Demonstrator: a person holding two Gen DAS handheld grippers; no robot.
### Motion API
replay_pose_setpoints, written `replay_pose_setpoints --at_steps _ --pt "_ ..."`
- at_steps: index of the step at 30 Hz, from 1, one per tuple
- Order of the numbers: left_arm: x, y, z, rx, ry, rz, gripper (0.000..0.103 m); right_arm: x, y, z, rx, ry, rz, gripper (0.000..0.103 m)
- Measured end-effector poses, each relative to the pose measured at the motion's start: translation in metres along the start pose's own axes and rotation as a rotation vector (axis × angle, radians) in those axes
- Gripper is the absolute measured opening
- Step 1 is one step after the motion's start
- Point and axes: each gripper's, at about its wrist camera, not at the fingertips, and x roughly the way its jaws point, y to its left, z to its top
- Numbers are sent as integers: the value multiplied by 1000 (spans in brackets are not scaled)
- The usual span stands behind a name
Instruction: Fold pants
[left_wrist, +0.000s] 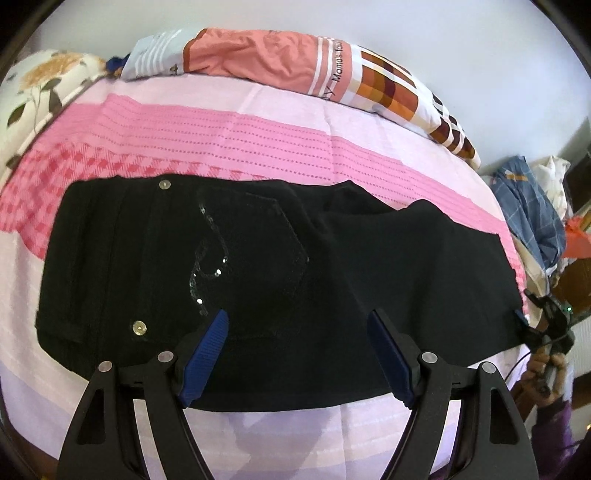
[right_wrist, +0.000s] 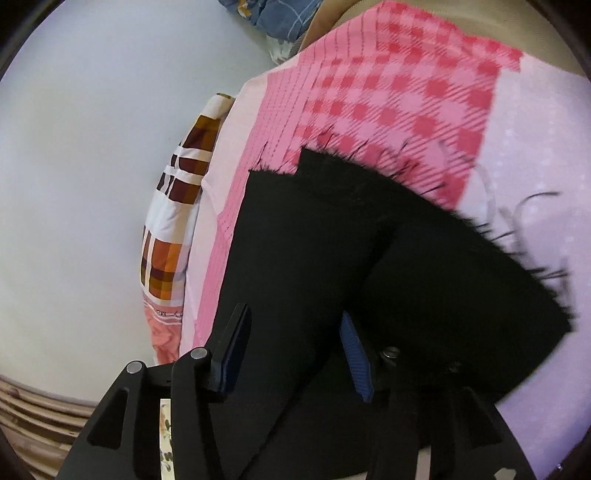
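Black pants (left_wrist: 258, 258) lie folded lengthwise across the pink bed sheet (left_wrist: 221, 129), waist to the left, with a sequin pattern and a back pocket facing up. My left gripper (left_wrist: 297, 317) hovers open over their near edge, nothing between the blue pads. At the pants' right end, a hand in a purple sleeve holds my right gripper (left_wrist: 543, 317). In the right wrist view the right gripper (right_wrist: 293, 321) has its jaws apart over the leg end of the pants (right_wrist: 332, 258). Black cloth lies between the fingers and the pads do not press on it.
An orange and white pillow (left_wrist: 295, 62) and a floral pillow (left_wrist: 37, 85) lie along the far side of the bed against the pale wall. A heap of blue checked clothes (left_wrist: 532, 221) sits off the bed's right end. A wooden floor (right_wrist: 37, 417) shows beside the bed.
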Motion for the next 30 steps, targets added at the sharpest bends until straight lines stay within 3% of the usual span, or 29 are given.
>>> replay_pose_setpoints --at_steps 2,3,4,8,13,19,27,30 --pt "4 2 0 -27 17 -11 78 9 5 0 -14 -2 10 47" --pt "6 3 0 -35 23 -14 78 12 8 -1 -35 0 -1 34" --pt "6 4 0 -41 27 -17 78 19 11 -1 -62 17 -33 6" --pt "2 4 1 -40 20 -7 78 18 6 -5 -54 18 -67 5" --pt "-12 9 5 -35 -17 11 79 -31 5 -18 -87 -28 -88 4" --pt "-5 21 2 -54 0 36 83 -52 -37 -34 9 -13 -111 4" --pt "1 26 -9 -65 15 50 83 -50 -49 -31 65 -8 37 3" --pt "2 26 -11 -65 15 50 83 -46 -41 -28 30 4 31 4"
